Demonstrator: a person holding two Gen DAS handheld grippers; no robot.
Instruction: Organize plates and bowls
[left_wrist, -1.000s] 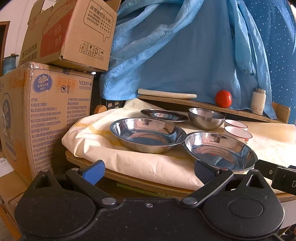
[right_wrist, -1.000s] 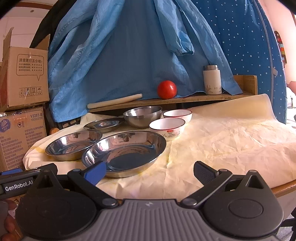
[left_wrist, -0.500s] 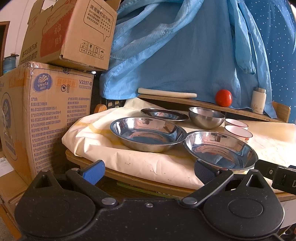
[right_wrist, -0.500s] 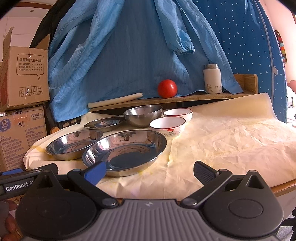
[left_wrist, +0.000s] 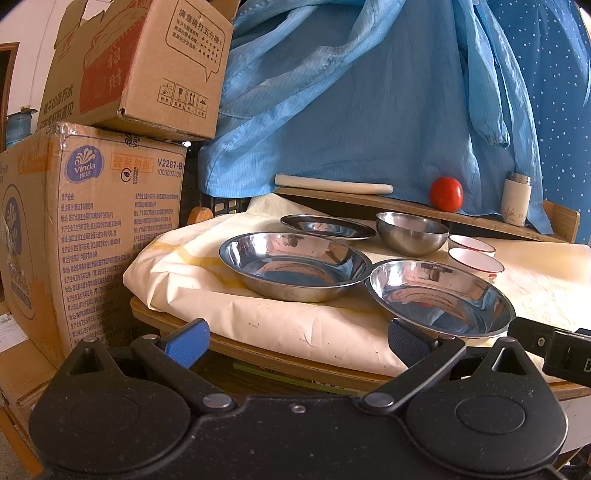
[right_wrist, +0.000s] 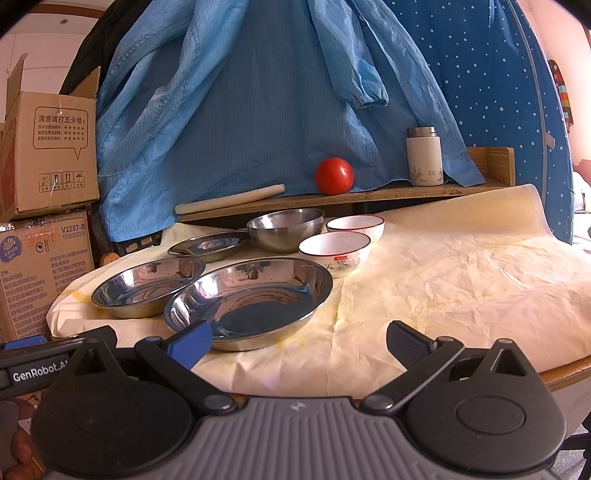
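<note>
Both grippers hung wide apart and empty at the bench's (right_wrist: 461, 280) front edge. Right gripper (right_wrist: 299, 341) was nearer the front steel plate (right_wrist: 251, 299), dead ahead, its blue finger overlapping the near rim; the left gripper (left_wrist: 299, 338) faced the second steel plate (left_wrist: 295, 264). Behind lay a shallow steel plate (right_wrist: 208, 245), a steel bowl (right_wrist: 286, 232) and two white bowls (right_wrist: 336, 253).

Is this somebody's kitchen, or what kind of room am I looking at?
Probably not a proper kitchen; more likely a spare or storage room with a makeshift table. Printed brown cardboard boxes are stacked beside it, blue work coats hang behind, and the shiny steel dishes sit on crumpled cream paper.
</note>
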